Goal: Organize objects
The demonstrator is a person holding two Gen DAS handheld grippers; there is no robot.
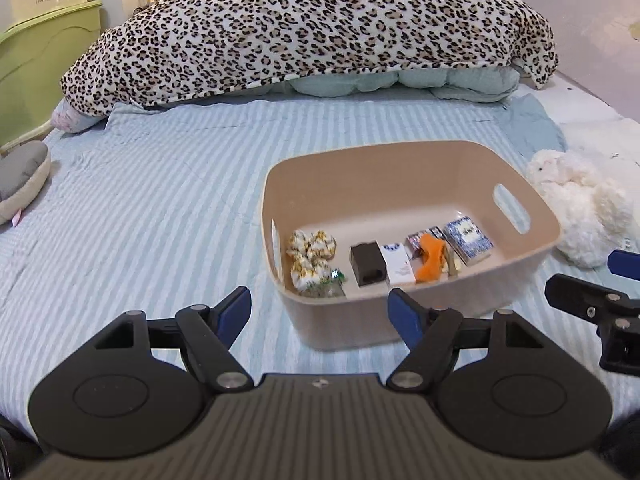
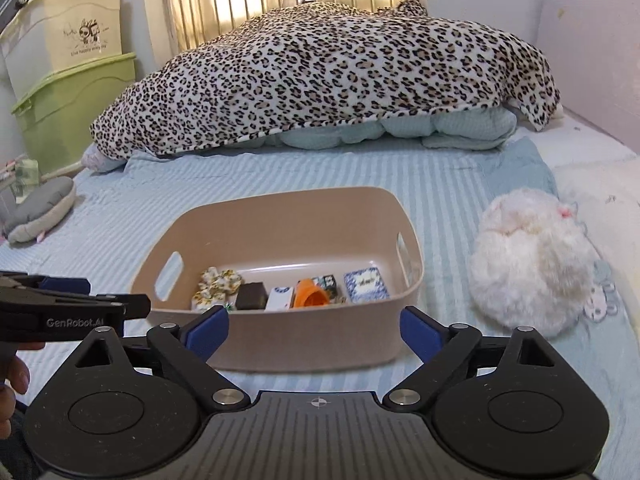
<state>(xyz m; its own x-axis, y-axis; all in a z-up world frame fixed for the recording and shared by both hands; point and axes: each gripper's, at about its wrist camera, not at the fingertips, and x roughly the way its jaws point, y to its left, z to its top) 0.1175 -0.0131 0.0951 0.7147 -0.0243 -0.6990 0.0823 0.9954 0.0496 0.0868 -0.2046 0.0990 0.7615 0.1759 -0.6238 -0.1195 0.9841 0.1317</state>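
A beige plastic bin (image 1: 532,200) with handle slots sits on the striped bed; it also shows in the right wrist view (image 2: 280,220). Inside lie floral scrunchies (image 1: 312,254), a dark brown box (image 1: 367,264), a white box (image 1: 398,263), an orange item (image 1: 430,258) and a blue patterned box (image 1: 469,240). My left gripper (image 1: 320,312) is open and empty, just short of the bin's near wall. My right gripper (image 2: 314,330) is open and empty, also in front of the bin. Each gripper shows at the edge of the other's view.
A white fluffy plush toy (image 2: 532,264) lies right of the bin. A grey plush (image 2: 40,212) lies at the bed's left edge. A leopard-print blanket (image 2: 332,76) covers pillows at the head. Green and cream storage boxes (image 2: 68,60) stand left of the bed.
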